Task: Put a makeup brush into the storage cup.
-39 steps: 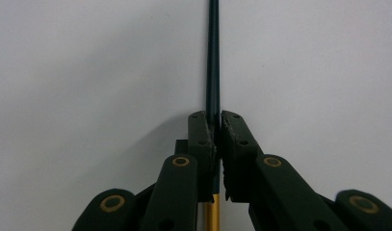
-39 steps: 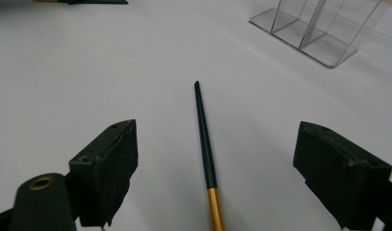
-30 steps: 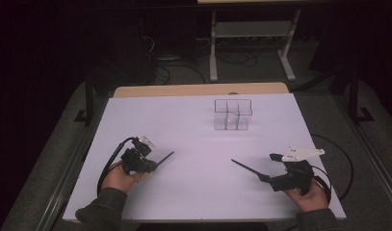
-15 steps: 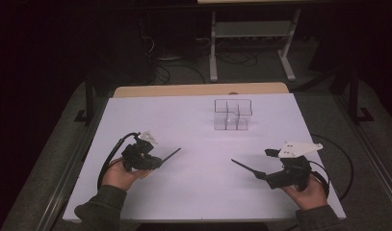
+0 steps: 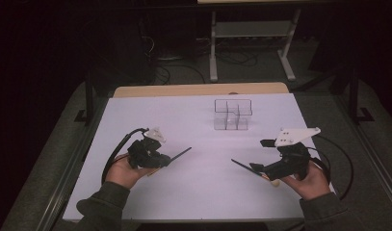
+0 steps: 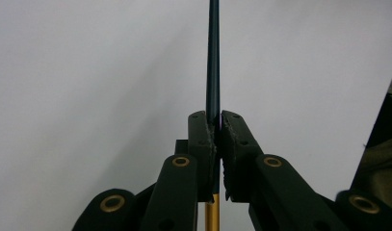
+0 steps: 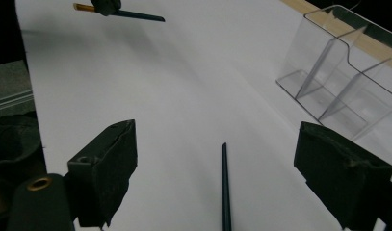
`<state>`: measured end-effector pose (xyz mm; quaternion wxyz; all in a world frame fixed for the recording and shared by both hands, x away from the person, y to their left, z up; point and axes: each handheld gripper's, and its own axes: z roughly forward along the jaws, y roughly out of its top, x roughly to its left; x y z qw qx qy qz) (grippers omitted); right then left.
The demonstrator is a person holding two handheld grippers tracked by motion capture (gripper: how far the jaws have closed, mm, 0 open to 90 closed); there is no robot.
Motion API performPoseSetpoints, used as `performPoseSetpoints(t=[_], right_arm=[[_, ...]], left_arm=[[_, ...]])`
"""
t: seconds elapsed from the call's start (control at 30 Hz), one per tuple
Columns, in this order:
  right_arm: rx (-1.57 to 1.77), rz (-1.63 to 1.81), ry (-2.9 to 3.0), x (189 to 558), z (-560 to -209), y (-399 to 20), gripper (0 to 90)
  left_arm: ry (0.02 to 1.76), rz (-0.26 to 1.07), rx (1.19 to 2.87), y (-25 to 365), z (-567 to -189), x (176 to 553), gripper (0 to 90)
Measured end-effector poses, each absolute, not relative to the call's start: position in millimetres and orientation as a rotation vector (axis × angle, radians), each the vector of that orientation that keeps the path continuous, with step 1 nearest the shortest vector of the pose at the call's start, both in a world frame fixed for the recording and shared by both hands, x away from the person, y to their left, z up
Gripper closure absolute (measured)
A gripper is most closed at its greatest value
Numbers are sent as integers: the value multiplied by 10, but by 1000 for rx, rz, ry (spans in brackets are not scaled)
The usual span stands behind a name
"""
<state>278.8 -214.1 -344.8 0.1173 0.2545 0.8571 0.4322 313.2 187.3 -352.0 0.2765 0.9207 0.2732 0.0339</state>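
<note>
My left gripper [image 5: 165, 159] [image 6: 216, 120] is shut on a thin dark stick [image 5: 180, 153] [image 6: 213, 57] with a gold rear end. It holds the stick above the white table sheet [image 5: 198, 192], tip pointing right. A second dark stick [image 5: 246, 168] [image 7: 225, 192] lies on the sheet. My right gripper [image 5: 261, 155] [image 7: 217, 139] hovers over it, jaws wide open and touching nothing. The right gripper view also has the left gripper [image 7: 104, 6] with its stick [image 7: 140, 16] at the top. A clear plastic divided holder [image 5: 232, 114] [image 7: 343, 77] stands at the back centre.
A wooden table edge [image 5: 198, 89] runs behind the white sheet. Beyond it are a metal stand [image 5: 251, 29] and cables [image 5: 174, 72] on a dark floor. A black cable [image 5: 340, 163] loops out past the right gripper.
Both hands have risen. The left gripper carried its stick up and to the right. The right gripper lifted away while the second stick stayed in place on the sheet.
</note>
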Motion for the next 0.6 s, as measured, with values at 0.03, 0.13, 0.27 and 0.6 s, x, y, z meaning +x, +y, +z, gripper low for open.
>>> performPoseSetpoints(t=[0.03,0.13,0.27,0.6], right_arm=[[741,1268,2518,2799,-3426,-2130,141],[722,1270,2536,2834,-3367,-2088,142],[701,1261,2559,2864,-3305,-2034,142],[613,1226,2635,2970,-3175,-1837,159]], left_arm=[[729,85,2471,1857,-3511,3131,833],[700,75,2474,1800,-3476,3135,833],[676,67,2479,1757,-3449,3140,834],[593,47,2488,1604,-3386,3117,834]])
